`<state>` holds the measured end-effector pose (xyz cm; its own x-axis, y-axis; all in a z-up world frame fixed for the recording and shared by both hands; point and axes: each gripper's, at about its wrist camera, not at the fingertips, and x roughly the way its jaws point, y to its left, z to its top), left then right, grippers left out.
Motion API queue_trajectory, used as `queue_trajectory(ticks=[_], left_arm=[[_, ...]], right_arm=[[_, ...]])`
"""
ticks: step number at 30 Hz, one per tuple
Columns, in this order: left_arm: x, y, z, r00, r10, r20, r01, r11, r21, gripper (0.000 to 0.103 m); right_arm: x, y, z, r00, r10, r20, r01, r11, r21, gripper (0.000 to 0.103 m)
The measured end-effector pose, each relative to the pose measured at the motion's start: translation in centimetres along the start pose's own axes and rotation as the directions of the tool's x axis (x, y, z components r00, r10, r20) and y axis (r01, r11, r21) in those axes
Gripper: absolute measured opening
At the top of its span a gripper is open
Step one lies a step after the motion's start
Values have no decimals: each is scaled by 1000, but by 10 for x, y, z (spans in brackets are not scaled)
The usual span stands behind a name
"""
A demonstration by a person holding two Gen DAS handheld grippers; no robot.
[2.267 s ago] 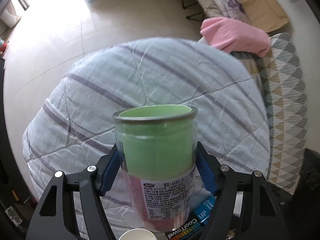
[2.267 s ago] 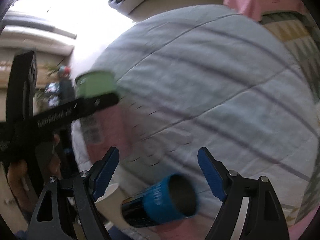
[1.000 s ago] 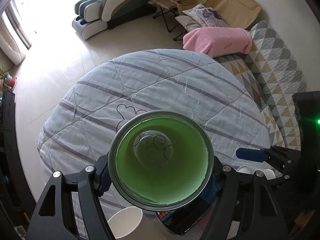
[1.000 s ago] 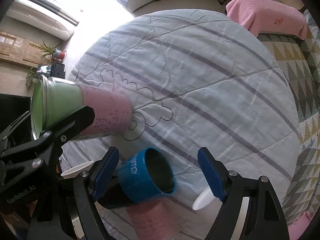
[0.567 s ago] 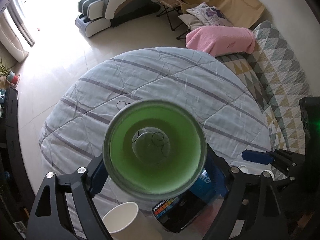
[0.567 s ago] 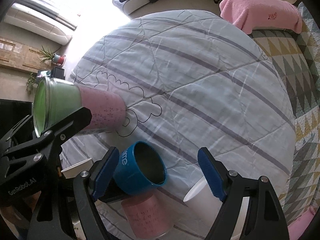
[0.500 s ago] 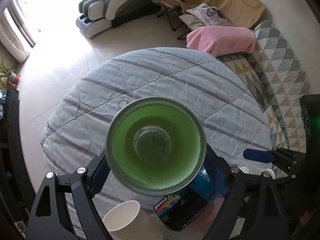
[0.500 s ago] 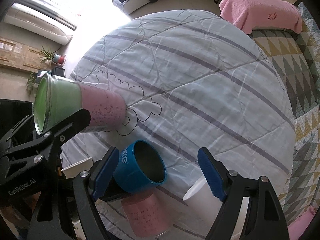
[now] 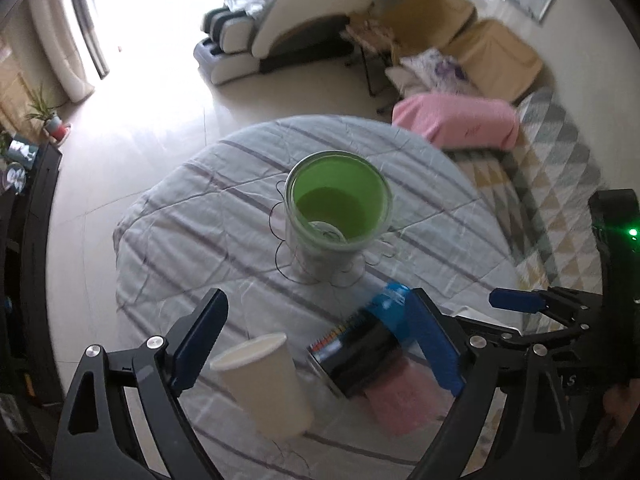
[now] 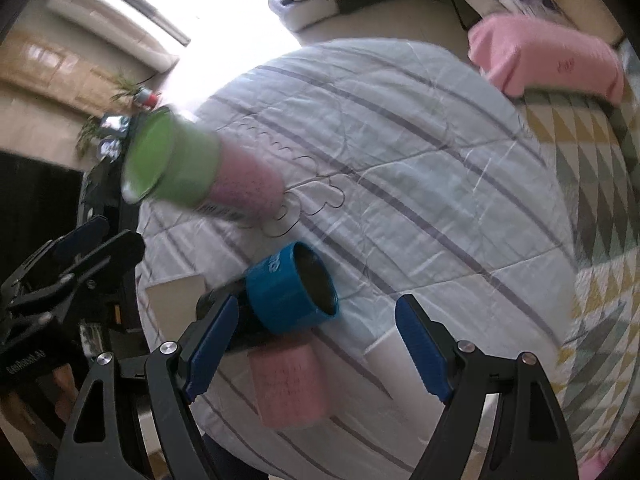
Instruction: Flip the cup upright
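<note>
The green-lined clear cup [image 9: 338, 208] stands upright, mouth up, on the striped quilted table [image 9: 200, 208]. It also shows in the right wrist view [image 10: 188, 168], green at the top and pink lower down. My left gripper [image 9: 316, 340] is open and empty, pulled back from the cup. My right gripper [image 10: 316, 344] is open and empty, just above a black-and-blue cup [image 10: 288, 300] that lies on its side.
A white paper cup [image 9: 264, 384] stands near the front edge. The black-and-blue cup [image 9: 360, 344] lies on its side beside a pink cup [image 10: 286, 384]. Another white cup [image 10: 384, 352] sits by the right finger. A pink cushion [image 9: 456, 126] lies beyond the table.
My left gripper has opened, let go of the green cup and drawn back; the cup now stands alone on the table. The right gripper stays open near the blue cup.
</note>
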<state>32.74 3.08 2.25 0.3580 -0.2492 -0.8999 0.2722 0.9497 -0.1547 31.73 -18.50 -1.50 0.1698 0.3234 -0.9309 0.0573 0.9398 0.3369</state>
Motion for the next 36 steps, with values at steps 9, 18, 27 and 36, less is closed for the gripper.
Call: queue_trajectory(ticks=[9,18,27,36], left_arm=[[-36,-7,-86,960,15,278,-12,1000,-12,103],[-29,-37,-181,850,176,497,-200,980,-6,103],[-77,-78,-262,750,231,620,-238,969,-73,103],[-104,-101,-291,680,286,676,-291,950,-109,103]], right_arm=[[-26,3,-60,982,-8,188,41,985,-170,84],[-26,5,-155,879,-48,475,185,952,-245,84],[-59,8,-251,736,-28,677,241,945,-223,86],[-79,9,-297,646,-77,760,281,949,-143,87]])
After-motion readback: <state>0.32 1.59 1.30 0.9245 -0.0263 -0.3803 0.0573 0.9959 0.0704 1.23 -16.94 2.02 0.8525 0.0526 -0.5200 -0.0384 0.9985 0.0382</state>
